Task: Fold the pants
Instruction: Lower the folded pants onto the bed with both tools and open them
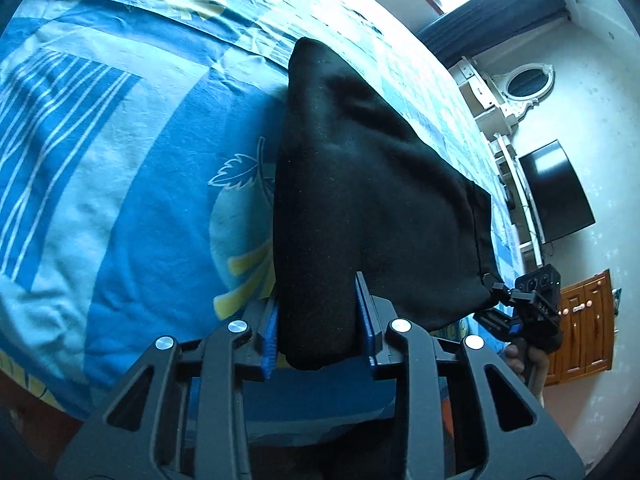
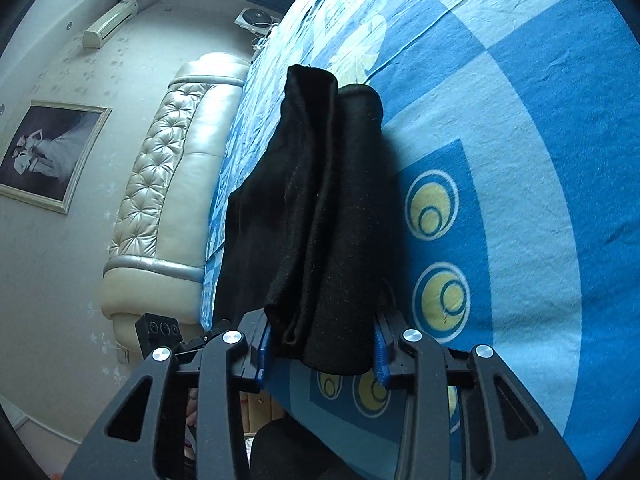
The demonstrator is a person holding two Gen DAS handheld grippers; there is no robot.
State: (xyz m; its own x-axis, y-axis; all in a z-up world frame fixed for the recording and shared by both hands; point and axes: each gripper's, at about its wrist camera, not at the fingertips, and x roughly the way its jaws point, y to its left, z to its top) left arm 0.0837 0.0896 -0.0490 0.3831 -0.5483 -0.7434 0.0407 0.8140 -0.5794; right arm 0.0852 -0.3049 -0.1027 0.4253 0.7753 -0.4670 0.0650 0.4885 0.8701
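Observation:
Black pants [image 1: 360,184] hang bunched above a bed with a blue patterned sheet [image 1: 120,200]. My left gripper [image 1: 318,320] is shut on one end of the pants, the cloth thick between its blue pads. My right gripper [image 2: 322,344] is shut on the other end of the pants [image 2: 332,220], with several folded layers between its pads. The right gripper also shows in the left wrist view [image 1: 496,288] at the pants' far corner. The cloth stretches between both grippers, lifted off the sheet.
The blue sheet [image 2: 520,160] covers the whole bed. A cream tufted headboard [image 2: 168,184] stands at one end. A dark TV [image 1: 556,192], a white mirror shelf [image 1: 520,92] and a wooden cabinet [image 1: 584,320] line the far wall.

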